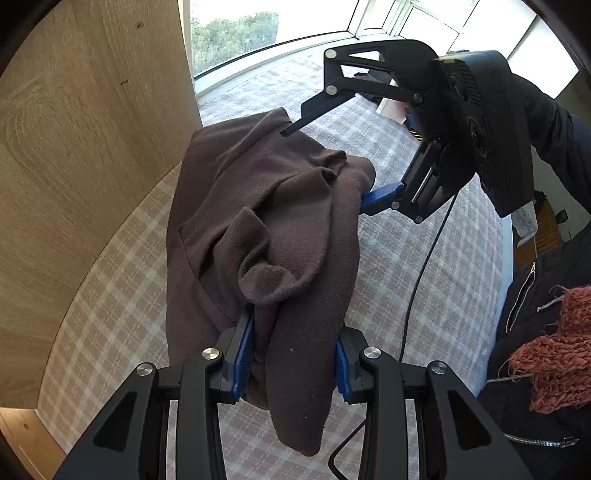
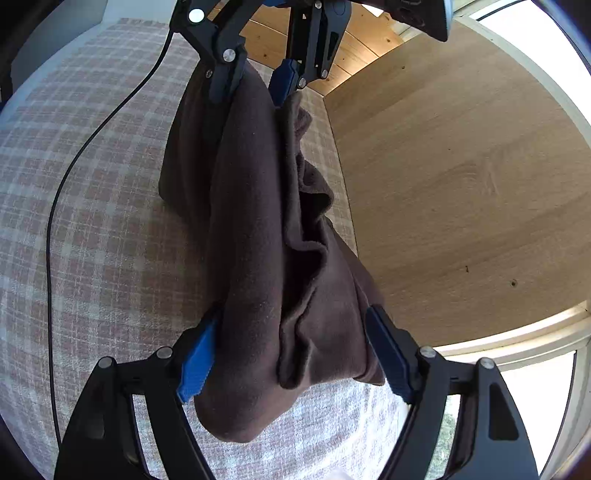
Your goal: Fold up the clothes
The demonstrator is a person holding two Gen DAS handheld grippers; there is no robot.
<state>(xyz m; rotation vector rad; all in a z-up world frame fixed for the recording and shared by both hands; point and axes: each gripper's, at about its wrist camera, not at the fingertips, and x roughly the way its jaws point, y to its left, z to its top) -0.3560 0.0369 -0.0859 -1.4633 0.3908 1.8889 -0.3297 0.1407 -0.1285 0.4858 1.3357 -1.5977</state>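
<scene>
Left wrist view: wooden panel [image 1: 85, 155] is running along the left side, window [image 1: 258, 26] sitting past the far end of the plaid bedcover [image 1: 436, 266]. A black jacket with zips [image 1: 535, 306] and a rust knit piece [image 1: 557, 354] are lying at the right edge. Black cable [image 1: 424, 258] is trailing over the cover. Brown fleece garment [image 1: 266, 229] is lying bunched along the cover, just beside the panel, with lumpy folds on top. Left gripper [image 1: 291, 354] is pinching the near end, pads pressing in on both sides. Right gripper [image 1: 325, 162] is sitting at the far end, jaws wide; its lower blue pad is going behind the cloth, so contact there is unclear.

Right wrist view: same panel [image 2: 461, 177] now on the right, cable [image 2: 55, 221] on the left. Garment [image 2: 266, 240] is stretching between both tools, deep crease down its middle. Right gripper [image 2: 291, 354] is straddling the near end, jaws wide, left pad looking just off the cloth. Left gripper [image 2: 255, 81] is clamping the far end.
</scene>
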